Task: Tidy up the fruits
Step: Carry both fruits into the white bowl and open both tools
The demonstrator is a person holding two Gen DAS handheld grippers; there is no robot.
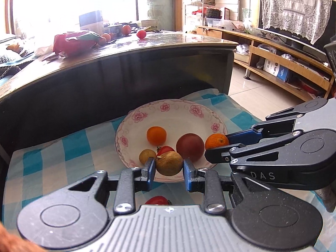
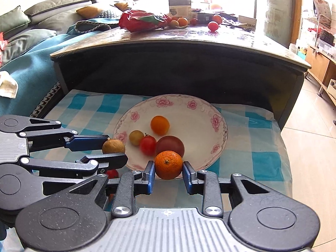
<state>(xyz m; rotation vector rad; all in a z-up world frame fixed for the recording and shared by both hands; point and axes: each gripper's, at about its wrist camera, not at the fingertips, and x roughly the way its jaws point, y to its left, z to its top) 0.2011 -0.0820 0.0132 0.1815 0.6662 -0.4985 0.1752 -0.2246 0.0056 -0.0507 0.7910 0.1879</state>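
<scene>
The left tool [image 1: 169,167] grips a brownish, rough-skinned fruit [image 1: 169,163] between its blue pads, held above the near rim of the floral plate [image 1: 178,109], probably so it can be set down among the fruit already gathered there: an orange [image 1: 156,135], a dark red plum-like fruit [image 1: 190,147], a small yellow-brown fruit [image 1: 147,156] and a red tomato-like one [image 1: 166,149]. Another red fruit [image 1: 157,200] lies on the blue checked cloth [image 1: 63,157] below the tool, not yet collected. Entering from the right, the right tool [image 1: 218,148] carries a mandarin [image 1: 216,141] to the same plate. In the right wrist view, the right tool [image 2: 168,169] is clamped on that mandarin [image 2: 168,164] over the plate's near edge [image 2: 189,105], while the left tool [image 2: 115,149] reaches in from the left with the brown fruit [image 2: 113,147], so both loads appear headed for one dish. More fruit sits on the dark bench [image 2: 189,40] behind.
</scene>
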